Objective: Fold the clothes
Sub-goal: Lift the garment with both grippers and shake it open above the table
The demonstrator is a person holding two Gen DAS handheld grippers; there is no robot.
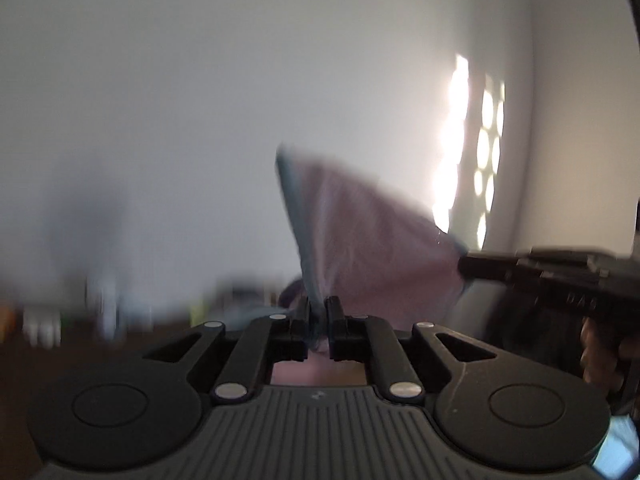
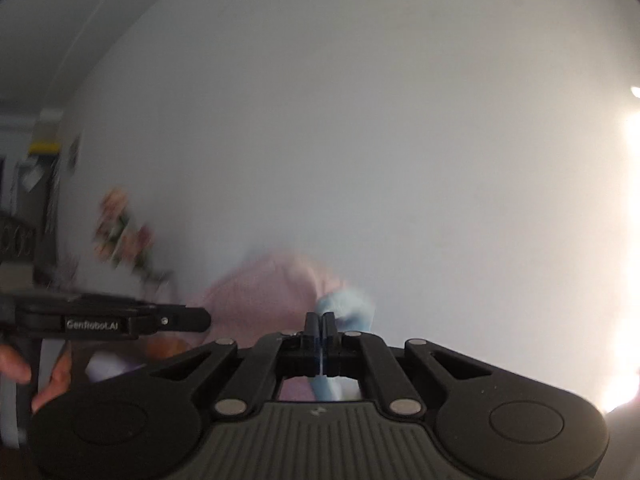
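A pink garment (image 1: 360, 236) with a light blue edge is held up in the air in front of a white wall. My left gripper (image 1: 320, 308) is shut on its blue-trimmed edge. My right gripper (image 2: 320, 322) is shut on another part of the same garment (image 2: 264, 300), pinching the blue trim. The right gripper also shows in the left wrist view (image 1: 464, 268) at the garment's right corner. The left gripper shows in the right wrist view (image 2: 206, 320) at the left. Both views are blurred by motion.
A white wall (image 1: 240, 80) fills both views, with bright sun patches (image 1: 452, 140) at the right. Blurred small items (image 1: 104, 304) stand on a dark surface at lower left. A blurred flower decoration (image 2: 124, 232) hangs at the left.
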